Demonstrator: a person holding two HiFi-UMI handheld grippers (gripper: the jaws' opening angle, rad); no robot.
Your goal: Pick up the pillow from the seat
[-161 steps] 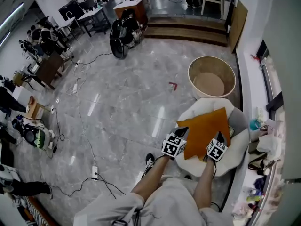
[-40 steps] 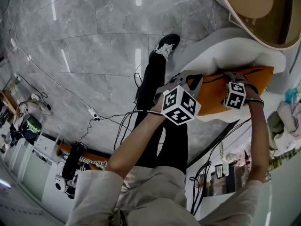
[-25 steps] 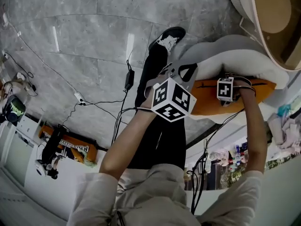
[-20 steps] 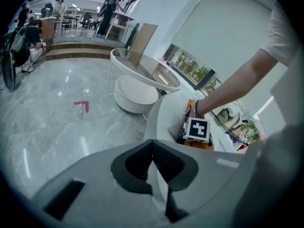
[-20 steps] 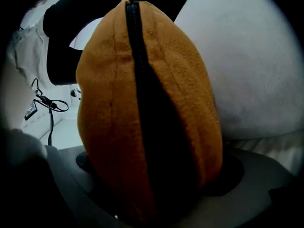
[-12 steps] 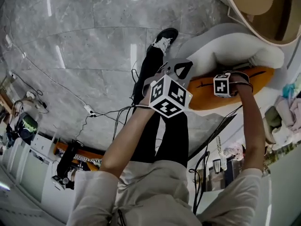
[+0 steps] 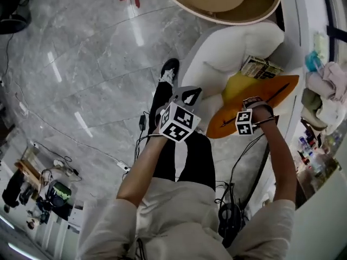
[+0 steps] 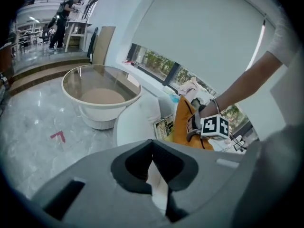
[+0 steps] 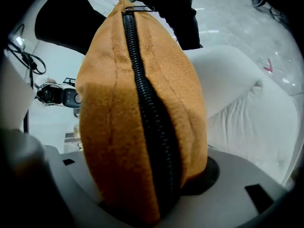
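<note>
Bright, even indoor light. Ceiling-lamp streaks glare on polished floor (image 7: 81, 64) in head view. Daylight enters through window (image 8: 159, 64) in left gripper view. All views fisheye, lines bent at edges; gripper views vignetted black at corners. Pillow (image 9: 118, 103) close to lens, nap soft, lower part shadowed.

Right gripper (image 7: 252, 104): pads buried under pillow (image 7: 279, 88) fabric, contact unseen.
Booklet (image 7: 260, 67) beside pillow: part tucked beneath it, print too small to read.
Round tub (image 7: 227, 21) beyond pillow: cut off at head view's top edge.
</note>
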